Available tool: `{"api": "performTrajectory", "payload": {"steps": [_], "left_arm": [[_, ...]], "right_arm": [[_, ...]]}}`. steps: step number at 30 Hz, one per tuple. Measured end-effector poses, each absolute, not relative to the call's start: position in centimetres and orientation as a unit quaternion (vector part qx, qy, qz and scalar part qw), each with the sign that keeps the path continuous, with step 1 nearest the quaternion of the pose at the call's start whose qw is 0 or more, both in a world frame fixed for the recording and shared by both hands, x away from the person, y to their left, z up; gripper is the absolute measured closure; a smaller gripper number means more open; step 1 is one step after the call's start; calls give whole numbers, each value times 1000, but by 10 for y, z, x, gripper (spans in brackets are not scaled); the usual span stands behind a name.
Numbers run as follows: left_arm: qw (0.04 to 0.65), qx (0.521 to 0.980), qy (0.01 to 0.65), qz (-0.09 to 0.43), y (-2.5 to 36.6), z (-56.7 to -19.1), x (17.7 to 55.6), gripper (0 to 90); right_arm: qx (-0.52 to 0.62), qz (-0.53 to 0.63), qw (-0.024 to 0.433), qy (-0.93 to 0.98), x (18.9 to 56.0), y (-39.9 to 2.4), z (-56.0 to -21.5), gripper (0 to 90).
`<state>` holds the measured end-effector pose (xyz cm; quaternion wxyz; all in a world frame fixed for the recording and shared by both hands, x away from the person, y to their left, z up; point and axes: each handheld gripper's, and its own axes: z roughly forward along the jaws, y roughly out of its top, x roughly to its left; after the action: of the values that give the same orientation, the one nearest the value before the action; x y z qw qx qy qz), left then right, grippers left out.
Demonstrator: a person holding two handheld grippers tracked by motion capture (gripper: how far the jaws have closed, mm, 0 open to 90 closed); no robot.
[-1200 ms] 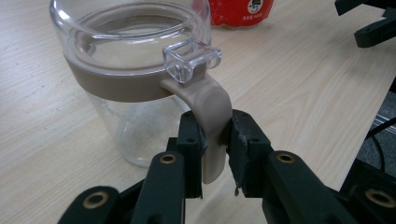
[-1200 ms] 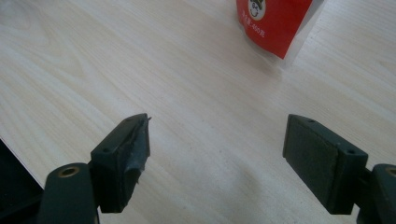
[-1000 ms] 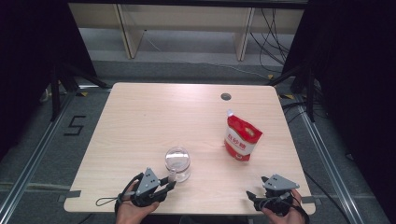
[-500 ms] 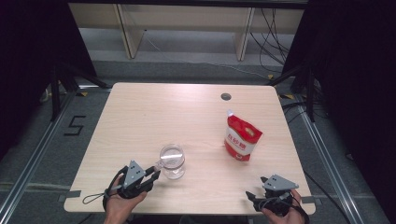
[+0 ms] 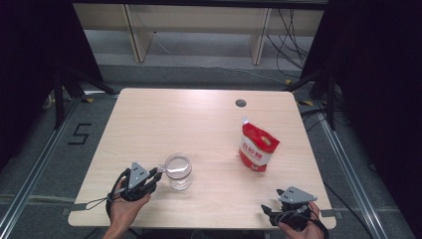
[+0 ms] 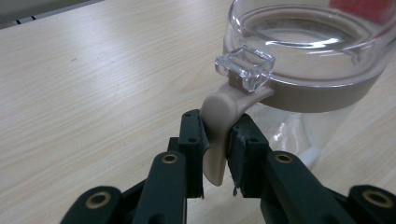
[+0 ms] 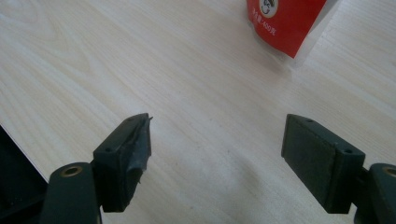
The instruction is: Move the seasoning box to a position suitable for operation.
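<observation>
Left gripper [image 5: 155, 175] clamped on the beige latch tab [image 6: 217, 126] of the clear jar [image 5: 178, 171], its jaws having just closed further; the jar stands near the table's [image 5: 199, 114] front-left edge. Right gripper [image 5: 272, 201] released, jaws wide apart over bare wood, with the red pouch [image 5: 257, 149] upright farther back.

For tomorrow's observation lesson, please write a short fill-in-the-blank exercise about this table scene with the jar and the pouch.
1. The left gripper is shut on the jar's beige ____.
2. The right gripper has its jaws ____.
3. The red pouch stands to the ____ of the glass jar in the high view.

Missing words: tab; open; right
</observation>
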<state>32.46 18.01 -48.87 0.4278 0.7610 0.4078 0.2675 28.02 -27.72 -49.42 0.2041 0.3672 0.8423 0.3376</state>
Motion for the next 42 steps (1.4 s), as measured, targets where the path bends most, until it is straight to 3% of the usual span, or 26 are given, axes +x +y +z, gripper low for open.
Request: {"api": "performTrajectory", "payload": {"steps": [14, 42], "left_arm": [[452, 781, 356, 243, 163, -489, 319, 757], [472, 799, 314, 201, 130, -489, 309, 751]], "right_arm": [[361, 337, 199, 847, 281, -276, -495, 251], [360, 335, 193, 849, 281, -277, -496, 251]]}}
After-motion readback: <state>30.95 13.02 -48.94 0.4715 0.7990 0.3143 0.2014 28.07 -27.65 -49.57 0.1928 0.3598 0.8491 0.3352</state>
